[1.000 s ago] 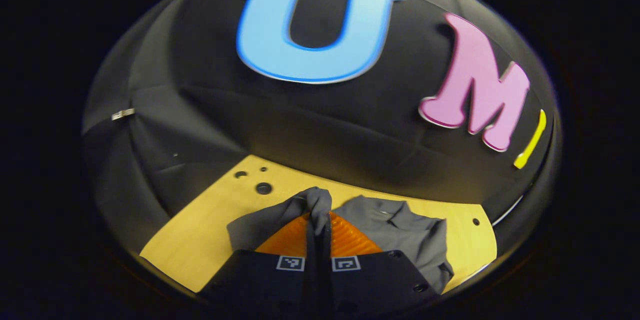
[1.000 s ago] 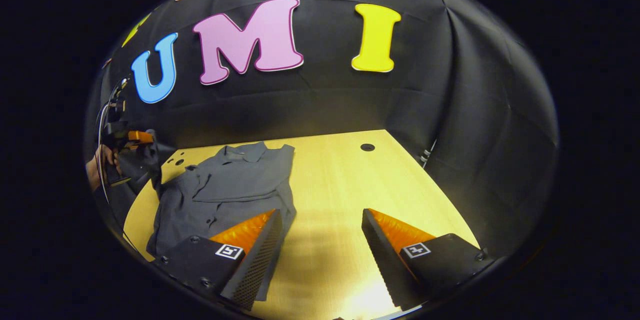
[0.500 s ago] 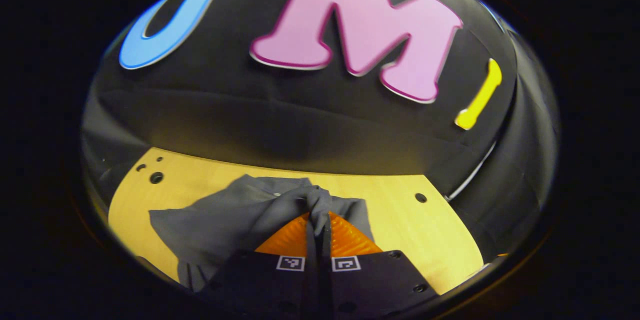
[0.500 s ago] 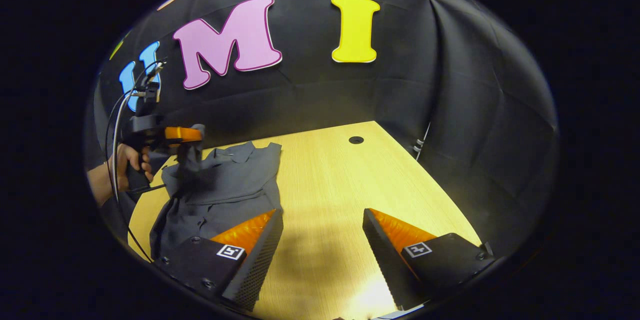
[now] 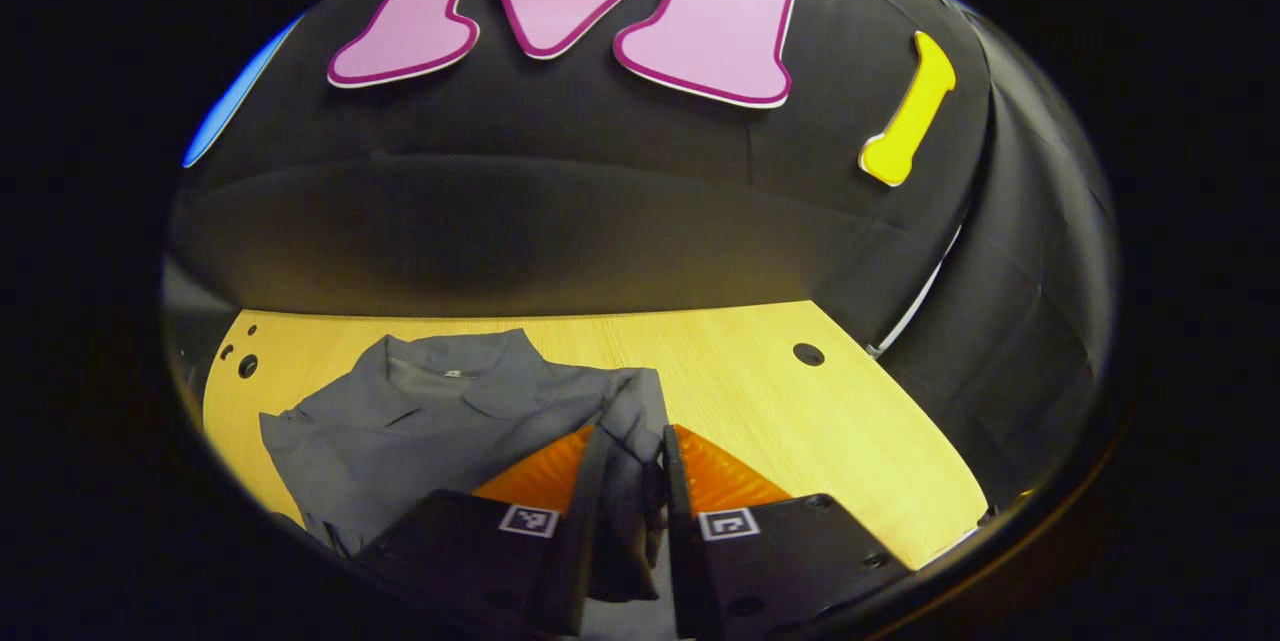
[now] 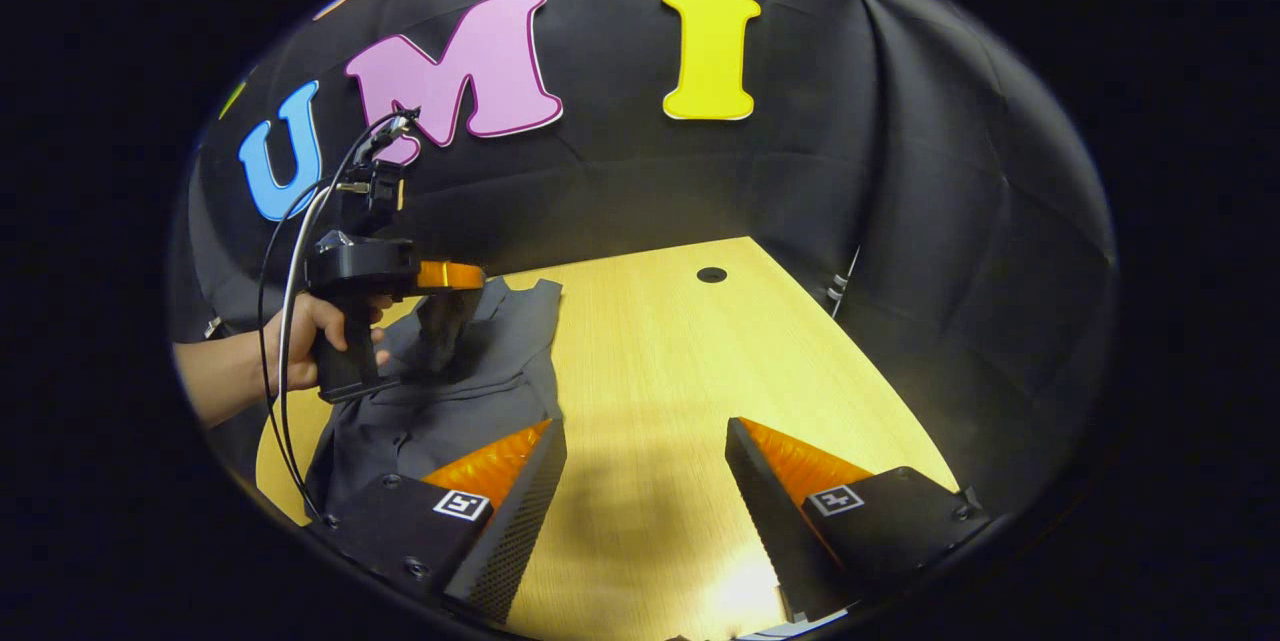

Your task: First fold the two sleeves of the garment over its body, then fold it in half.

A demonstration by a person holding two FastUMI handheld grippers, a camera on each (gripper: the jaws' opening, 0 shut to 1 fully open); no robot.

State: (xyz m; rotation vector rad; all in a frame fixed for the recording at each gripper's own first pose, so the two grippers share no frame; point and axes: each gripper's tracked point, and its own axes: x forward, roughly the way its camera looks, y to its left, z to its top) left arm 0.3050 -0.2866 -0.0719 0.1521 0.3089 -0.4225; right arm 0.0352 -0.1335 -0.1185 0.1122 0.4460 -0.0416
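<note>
In the right gripper view, the right gripper (image 6: pixel 645 481) is hovering low over the near part of the wooden table (image 6: pixel 680 361), its jaws standing wide apart with nothing between them. Its left finger is overlapping the near edge of the grey garment (image 6: pixel 470 391), which is lying on the left part of the table.

Farther off, on the left, a hand (image 6: pixel 300 336) is holding the left gripper (image 6: pixel 455 286) above the garment. A fold of grey cloth is hanging from its tip.

In the left gripper view, the left gripper (image 5: pixel 630 461) is holding a bunched sleeve (image 5: pixel 630 441) between its two fingers, with a narrow gap showing between the jaws. The sleeve is being carried over the garment's body. The collar (image 5: pixel 450 366) is lying toward the far edge of the table. Beyond it, the black cloth wall (image 5: pixel 520 231) is closing off the booth.
</note>
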